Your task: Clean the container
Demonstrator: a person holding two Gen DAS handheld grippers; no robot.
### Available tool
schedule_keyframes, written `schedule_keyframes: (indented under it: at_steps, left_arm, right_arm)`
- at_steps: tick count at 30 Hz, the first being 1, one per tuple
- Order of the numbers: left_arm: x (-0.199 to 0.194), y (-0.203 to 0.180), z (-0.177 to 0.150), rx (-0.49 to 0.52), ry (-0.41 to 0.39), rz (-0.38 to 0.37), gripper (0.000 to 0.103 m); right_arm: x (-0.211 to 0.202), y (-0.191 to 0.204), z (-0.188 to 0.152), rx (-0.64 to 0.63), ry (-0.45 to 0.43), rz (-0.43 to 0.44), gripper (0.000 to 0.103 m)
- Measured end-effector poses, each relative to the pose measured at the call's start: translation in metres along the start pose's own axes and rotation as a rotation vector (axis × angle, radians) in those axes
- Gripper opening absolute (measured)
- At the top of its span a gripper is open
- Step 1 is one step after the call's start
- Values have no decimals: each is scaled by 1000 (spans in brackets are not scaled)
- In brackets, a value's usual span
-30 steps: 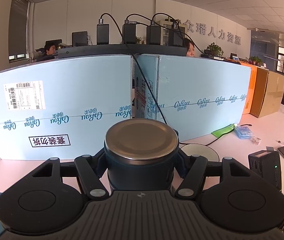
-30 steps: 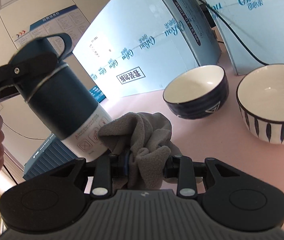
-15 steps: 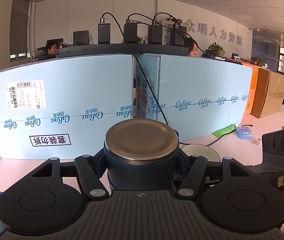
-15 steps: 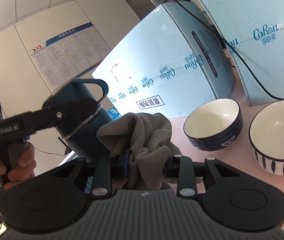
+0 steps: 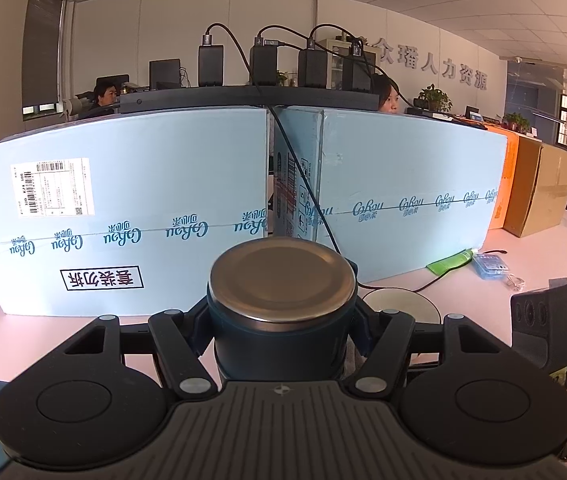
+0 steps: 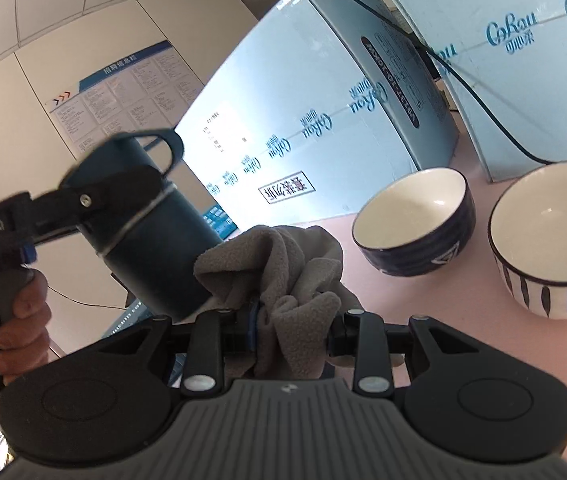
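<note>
Flask (image 6: pixel 155 248): dark blue, insulated, lidded with a loop handle, held off the pink surface (image 6: pixel 423 320) and tilted, lid end up toward the left of the right wrist view. Clamped round its upper body, near the silver band, by the left tool (image 5: pixel 281 320), jaws closed against both sides; steel base (image 5: pixel 281 276) fills the centre of the left wrist view.

Right tool (image 6: pixel 291 324): closed on a bunched grey fleece cloth (image 6: pixel 283 272). Cloth folds pressed against, or just touching, the lower wall of the flask; exact contact partly hidden by the folds.

Also noted: 2 bowls on the surface to the right, a dark blue one (image 6: pixel 419 228) and a striped one (image 6: pixel 551 244), both cream inside, near each other, well apart from the flask. Light blue cartons (image 5: pixel 123 208) stand behind.

Step in hand, as judged: wiping the outside of the flask, cloth working at the lower portion. Upper body, band and lid area appear still to be covered. No dirt visible on the wall either way, so progress cannot be graded further.

Next move calls for: a firm stroke of the cloth along or around the wall, steady counter-hold from the left tool, and some rotation of the flask to present unwiped sides. Risk: twisting in the clamp under side pressure.
</note>
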State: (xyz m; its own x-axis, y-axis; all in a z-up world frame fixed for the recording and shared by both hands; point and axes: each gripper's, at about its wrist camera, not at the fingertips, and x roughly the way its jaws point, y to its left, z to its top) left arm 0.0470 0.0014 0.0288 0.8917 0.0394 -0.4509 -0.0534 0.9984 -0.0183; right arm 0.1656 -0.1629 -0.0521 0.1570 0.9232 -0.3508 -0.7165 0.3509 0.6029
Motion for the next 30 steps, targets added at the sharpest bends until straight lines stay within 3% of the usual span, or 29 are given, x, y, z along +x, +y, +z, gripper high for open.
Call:
schedule_keyframes:
  at_steps: [4, 8, 14, 16, 19, 23, 30]
  left_arm:
    - [-1, -1, 0, 5, -1, -2, 60]
    - [-1, -2, 0, 9, -2, 0, 60]
    - [-1, -2, 0, -4, 0, 11, 61]
    - [-1, -4, 1, -9, 3, 15, 66]
    - [-3, -9, 2, -26, -13, 50, 74]
    - [-4, -14, 3, -103, -26, 119, 76]
    - [-3, -29, 5, -232, -47, 250, 81]
  right_arm:
    - [9, -9, -14, 11, 66, -42, 34]
    - [7, -8, -14, 12, 65, -34, 34]
    - [-5, 3, 3, -6, -4, 18, 34]
    - [-9, 8, 9, -15, -29, 35, 34]
    - [-14, 15, 16, -26, -61, 61, 34]
    - [-14, 19, 21, -34, -83, 74, 34]
    - [-4, 11, 9, -12, -43, 47, 34]
